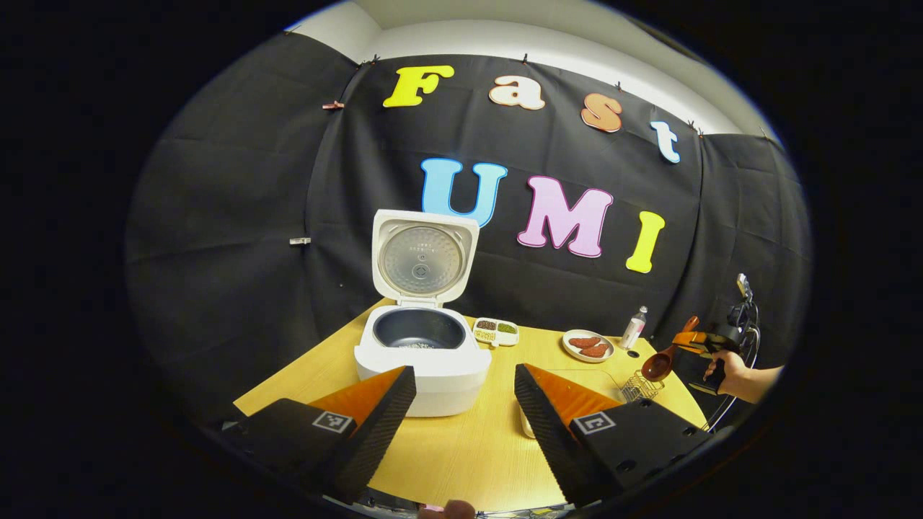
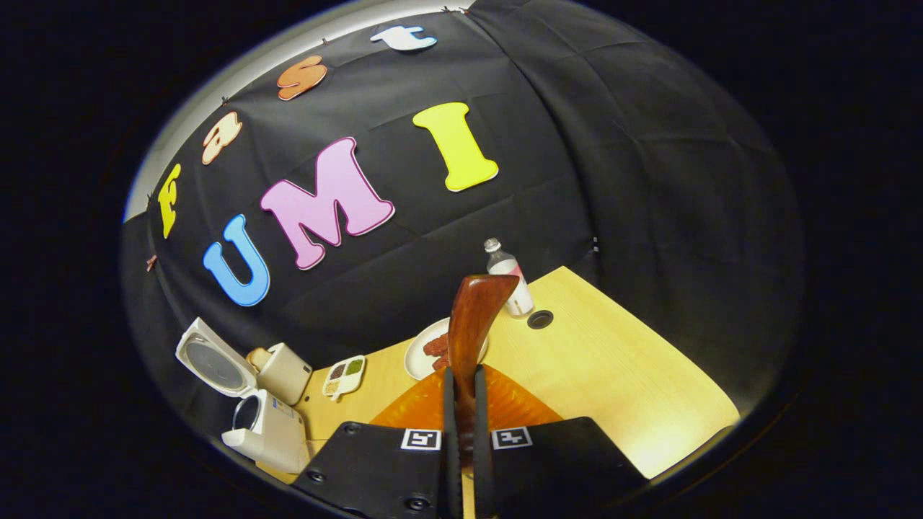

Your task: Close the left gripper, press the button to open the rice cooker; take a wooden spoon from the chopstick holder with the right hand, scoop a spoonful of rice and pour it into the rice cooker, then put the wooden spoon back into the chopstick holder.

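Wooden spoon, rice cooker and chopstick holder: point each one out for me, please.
wooden spoon [image 2: 469, 328], right gripper view, on the handle above the fingers.
rice cooker [image 1: 433, 371], left gripper view, on the white front wall below the pot.
chopstick holder [image 1: 640, 388], left gripper view, on the wire basket.

Tray [image 1: 495, 332] right of cooker [image 1: 422, 360], plate [image 1: 588, 346] prob. further right.

My pale wooden desk [image 1: 469, 447] stands against black cloth [image 1: 238, 238], a white wall [image 1: 505, 32] showing above it.
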Motion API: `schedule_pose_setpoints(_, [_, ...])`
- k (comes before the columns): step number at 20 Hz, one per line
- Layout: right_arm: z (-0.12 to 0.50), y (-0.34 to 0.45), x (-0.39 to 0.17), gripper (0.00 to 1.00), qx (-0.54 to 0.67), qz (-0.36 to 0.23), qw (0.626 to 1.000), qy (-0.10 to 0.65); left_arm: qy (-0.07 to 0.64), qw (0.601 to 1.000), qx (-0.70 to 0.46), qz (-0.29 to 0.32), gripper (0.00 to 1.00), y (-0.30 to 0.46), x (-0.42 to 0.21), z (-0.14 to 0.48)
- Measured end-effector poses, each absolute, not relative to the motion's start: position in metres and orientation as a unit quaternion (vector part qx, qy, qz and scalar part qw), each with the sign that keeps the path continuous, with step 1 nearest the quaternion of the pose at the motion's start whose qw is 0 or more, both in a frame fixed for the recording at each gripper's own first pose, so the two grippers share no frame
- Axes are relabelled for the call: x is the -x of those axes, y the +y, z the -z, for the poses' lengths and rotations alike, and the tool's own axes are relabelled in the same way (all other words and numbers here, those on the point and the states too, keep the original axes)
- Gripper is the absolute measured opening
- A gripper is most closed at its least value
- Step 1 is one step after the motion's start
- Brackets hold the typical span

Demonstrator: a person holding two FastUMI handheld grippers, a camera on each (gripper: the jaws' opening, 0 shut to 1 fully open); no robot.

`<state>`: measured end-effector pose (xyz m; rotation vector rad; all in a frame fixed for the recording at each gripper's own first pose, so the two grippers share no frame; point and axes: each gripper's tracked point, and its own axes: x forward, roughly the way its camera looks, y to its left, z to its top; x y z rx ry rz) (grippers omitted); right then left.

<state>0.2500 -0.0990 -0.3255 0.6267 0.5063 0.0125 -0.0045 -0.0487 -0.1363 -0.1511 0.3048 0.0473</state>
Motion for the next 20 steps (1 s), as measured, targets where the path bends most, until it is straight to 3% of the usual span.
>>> schedule_pose_setpoints(7, [0.366, -0.083, -0.253, 0.11, -0.246, -0.037, 0.930, 0.272, 0.156, 0.985, 0.052, -0.042, 0.95, -0.046, 0.016, 0.134])
schedule_pose_setpoints(15, [0.394, -0.071, -0.239, 0.15, -0.232, -0.028, 0.923, 0.307, 0.139, 0.989, 0.021, -0.041, 0.95, -0.042, 0.015, 0.120])
schedule_pose_setpoints(16, [0.393, -0.075, -0.241, 0.22, -0.238, -0.018, 0.922, 0.305, 0.137, 0.990, 0.021, -0.038, 0.95, -0.041, 0.013, 0.119])
schedule_pose_setpoints(17, [0.391, -0.080, -0.239, 0.22, -0.242, -0.010, 0.922, 0.304, 0.135, 0.990, 0.024, -0.036, 0.95, -0.040, 0.010, 0.116])
schedule_pose_setpoints(20, [0.381, -0.095, -0.226, 0.70, -0.247, 0.012, 0.919, 0.308, 0.123, 0.991, 0.031, -0.030, 0.95, -0.033, 0.003, 0.108])
